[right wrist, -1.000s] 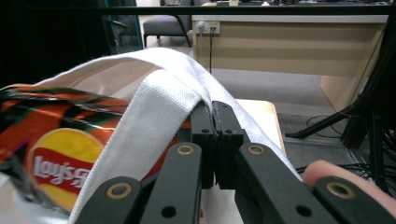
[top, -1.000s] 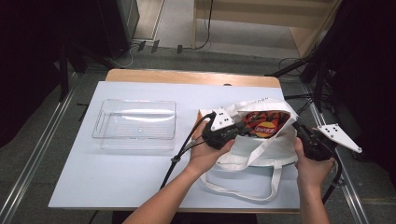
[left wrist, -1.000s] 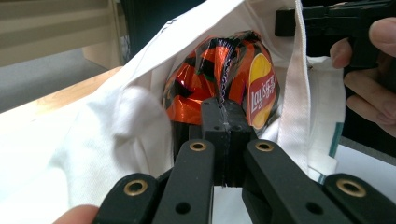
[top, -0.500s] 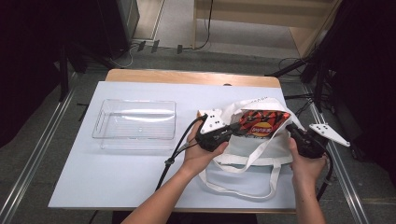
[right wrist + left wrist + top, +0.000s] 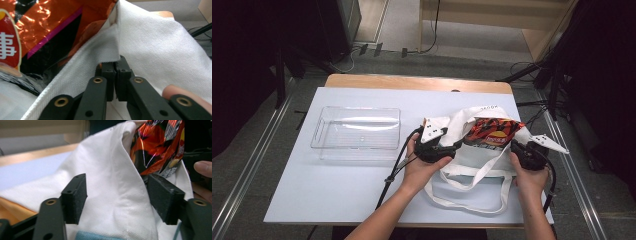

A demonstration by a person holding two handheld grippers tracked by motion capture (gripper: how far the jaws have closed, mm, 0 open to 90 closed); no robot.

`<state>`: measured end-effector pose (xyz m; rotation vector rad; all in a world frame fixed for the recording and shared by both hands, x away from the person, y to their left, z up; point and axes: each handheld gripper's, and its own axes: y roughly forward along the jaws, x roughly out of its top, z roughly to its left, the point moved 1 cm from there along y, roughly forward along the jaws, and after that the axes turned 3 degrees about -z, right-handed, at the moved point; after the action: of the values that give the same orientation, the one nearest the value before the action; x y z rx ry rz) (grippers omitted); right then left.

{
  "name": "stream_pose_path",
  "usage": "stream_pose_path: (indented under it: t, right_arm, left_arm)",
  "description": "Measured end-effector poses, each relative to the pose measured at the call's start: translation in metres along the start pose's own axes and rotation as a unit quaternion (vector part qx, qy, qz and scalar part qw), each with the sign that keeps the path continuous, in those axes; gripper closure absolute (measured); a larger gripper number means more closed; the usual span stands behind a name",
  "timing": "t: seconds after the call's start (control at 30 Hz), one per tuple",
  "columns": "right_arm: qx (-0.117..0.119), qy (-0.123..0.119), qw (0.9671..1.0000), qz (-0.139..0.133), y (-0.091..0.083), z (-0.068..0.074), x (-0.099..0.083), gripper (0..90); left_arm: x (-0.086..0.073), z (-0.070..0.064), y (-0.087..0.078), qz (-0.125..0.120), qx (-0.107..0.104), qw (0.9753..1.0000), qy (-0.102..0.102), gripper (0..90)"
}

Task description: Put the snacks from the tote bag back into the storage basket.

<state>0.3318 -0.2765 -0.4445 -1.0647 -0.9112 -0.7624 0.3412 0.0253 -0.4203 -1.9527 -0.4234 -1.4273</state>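
A white cloth tote bag (image 5: 474, 157) lies on the right half of the table, its mouth held up. An orange and red snack packet (image 5: 490, 132) sticks out of it. My left gripper (image 5: 454, 148) is at the bag's left rim. In the left gripper view it (image 5: 120, 200) is open, with a fold of the tote bag (image 5: 107, 185) between its wide-apart jaws and the snack packet (image 5: 157, 147) just behind. My right gripper (image 5: 515, 146) is at the bag's right rim. In the right gripper view it (image 5: 115, 68) is shut on the edge of the tote bag (image 5: 160, 40), beside the snack packet (image 5: 40, 22).
A clear plastic tray (image 5: 357, 133) with nothing in it stands on the left half of the pale mat (image 5: 337, 190). The bag's long handles (image 5: 472, 200) trail toward the near edge. A wooden table edge (image 5: 412, 82) runs along the back, with cables on the floor beyond.
My right gripper has moved left with the bag's right rim. The left gripper has shifted slightly left and toward me. The bag's mouth has narrowed around the packet.
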Motion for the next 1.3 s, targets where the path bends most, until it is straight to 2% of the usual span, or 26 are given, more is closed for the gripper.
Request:
stream_pose_path:
  t: [0.1, 0.2, 0.23, 0.37, 0.43, 0.47, 0.53, 0.6, 0.63, 0.67, 0.73, 0.9, 1.0, 1.07, 1.13, 1.2, 1.27, 1.3]
  right_arm:
    - [0.001, 0.003, 0.9999, -0.01, -0.01, -0.002, 0.002, 74.9]
    - [-0.008, 0.006, 0.9996, -0.028, -0.025, -0.007, 0.003, 69.0]
    - [-0.004, 0.014, 0.9993, -0.036, -0.032, -0.008, 0.004, 68.2]
    - [-0.005, 0.016, 0.9971, -0.075, -0.059, -0.007, 0.007, 66.7]
    - [0.011, 0.02, 0.9959, -0.088, -0.068, 0.002, 0.006, 64.6]
    - [0.023, 0.013, 0.9958, -0.088, -0.068, 0.01, 0.005, 62.7]
    - [0.026, -0.007, 0.9962, -0.082, -0.065, 0.023, 0.004, 56.2]
    - [0.015, -0.007, 0.9973, -0.071, -0.056, 0.035, 0.001, 52.3]
    - [0.002, -0.004, 0.9981, -0.062, -0.051, 0.037, -0.001, 53.0]
    - [-0.022, -0.007, 0.9985, -0.05, -0.045, 0.038, -0.005, 55.1]
    - [-0.037, -0.007, 0.9985, -0.041, -0.04, 0.037, -0.011, 60.3]
    - [-0.061, -0.021, 0.9978, -0.016, -0.03, 0.03, -0.021, 78.6]
    - [-0.073, -0.029, 0.9969, 0.004, -0.024, 0.024, -0.023, 83.9]
    - [-0.081, -0.036, 0.9959, 0.016, -0.021, 0.019, -0.025, 86.2]
    - [-0.09, -0.034, 0.9949, 0.03, -0.019, 0.013, -0.026, 87.1]
    - [-0.105, -0.027, 0.9932, 0.042, -0.018, 0.004, -0.028, 87.7]
    - [-0.11, -0.02, 0.9924, 0.05, -0.016, -0.007, -0.029, 88.3]
    - [-0.114, -0.02, 0.9918, 0.055, -0.015, -0.01, -0.03, 88.3]
  left_arm:
    - [0.0, -0.002, 0.003, 0.011, -0.021, 0.9997, 0.004, 53.4]
    - [0.001, -0.003, 0.007, 0.023, -0.023, 0.9995, 0.001, 64.9]
    - [0.001, -0.002, 0.009, 0.025, -0.024, 0.9994, -0.003, 66.4]
    - [0.0, -0.003, 0.012, 0.03, -0.024, 0.9992, -0.008, 71.4]
    - [0.0, -0.004, 0.013, 0.03, -0.021, 0.9993, -0.009, 73.3]
    - [0.001, -0.004, 0.013, 0.032, -0.019, 0.9993, -0.006, 74.6]
    - [0.001, -0.005, 0.014, 0.033, -0.018, 0.9993, -0.004, 77.0]
    - [0.001, -0.006, 0.013, 0.037, -0.013, 0.9992, 0.001, 77.3]
    - [0.001, -0.005, 0.014, 0.042, 0.0, 0.9991, 0.008, 77.1]
    - [0.001, -0.005, 0.014, 0.052, 0.015, 0.9984, 0.018, 76.3]
    - [0.001, -0.002, 0.015, 0.063, 0.03, 0.9972, 0.025, 74.1]
    - [-0.002, 0.008, 0.017, 0.078, 0.066, 0.9946, 0.017, 72.5]
    - [-0.004, 0.01, 0.02, 0.085, 0.09, 0.9918, 0.03, 73.5]
    - [-0.005, 0.012, 0.023, 0.091, 0.112, 0.9889, 0.034, 76.4]
    - [-0.005, 0.019, 0.025, 0.097, 0.134, 0.986, 0.022, 81.2]
    - [-0.006, 0.025, 0.026, 0.1, 0.137, 0.9855, 0.004, 84.2]
    - [-0.006, 0.026, 0.029, 0.105, 0.147, 0.9835, 0.012, 85.1]
    - [-0.006, 0.026, 0.031, 0.104, 0.147, 0.9836, 0.01, 85.0]
